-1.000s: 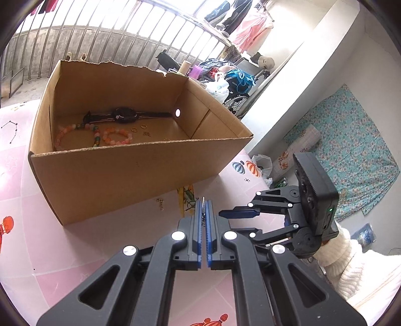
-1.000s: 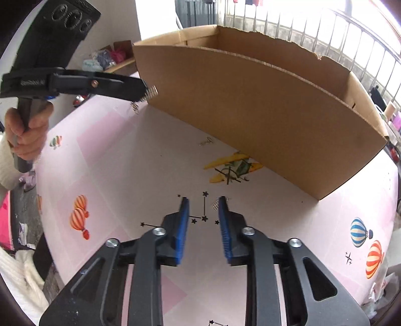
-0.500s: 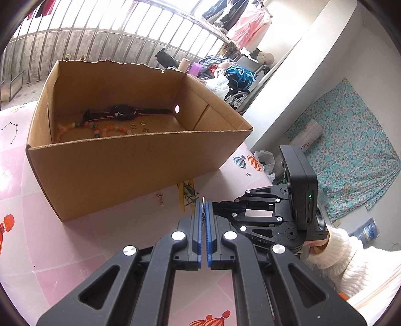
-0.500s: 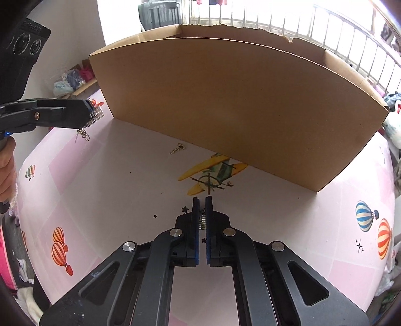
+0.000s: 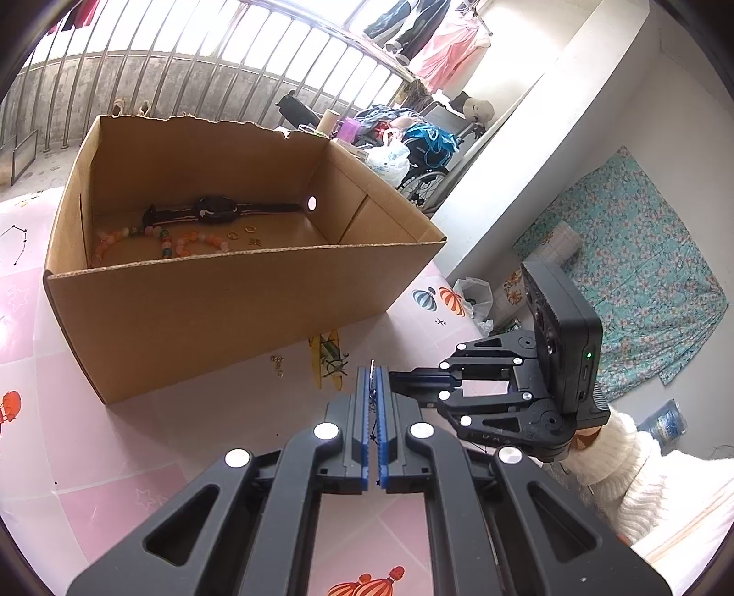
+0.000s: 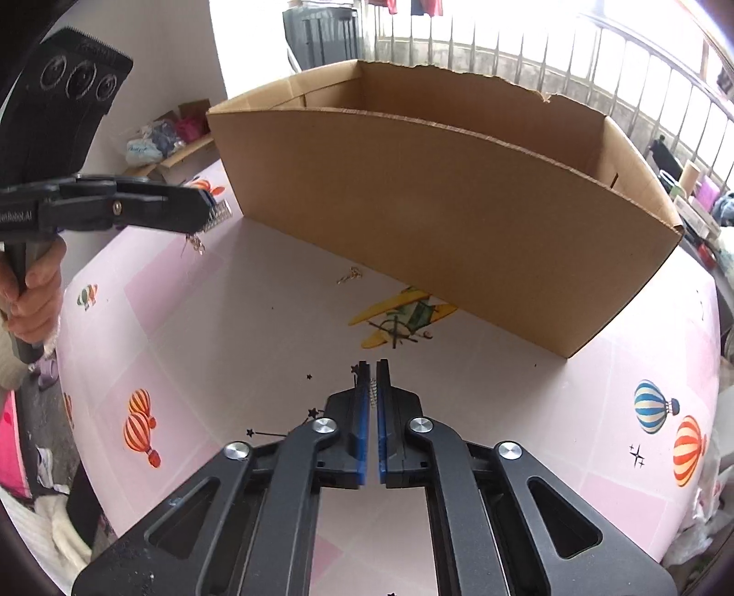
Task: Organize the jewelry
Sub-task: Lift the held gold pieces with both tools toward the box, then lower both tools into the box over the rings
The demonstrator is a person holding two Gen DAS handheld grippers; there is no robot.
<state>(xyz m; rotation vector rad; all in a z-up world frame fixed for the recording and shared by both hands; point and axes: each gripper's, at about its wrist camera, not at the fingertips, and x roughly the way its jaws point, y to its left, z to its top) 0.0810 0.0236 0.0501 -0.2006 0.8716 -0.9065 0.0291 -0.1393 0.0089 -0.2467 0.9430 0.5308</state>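
The box (image 5: 220, 321) is matt brown corrugated cardboard with a ragged torn rim. The surface (image 6: 257, 330) wears smooth, faintly shiny pink printed covering. Beside the box, both grippers are matt black plastic with ribbed blue pads (image 6: 362, 440) and bright metal screws.

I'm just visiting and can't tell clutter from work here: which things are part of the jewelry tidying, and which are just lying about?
Job: box; watch, beads and rings inside it; loose gold piece by the box; dangling gold piece; silver piece.
Lying about: wheelchair, hanging clothes, plastic bag.
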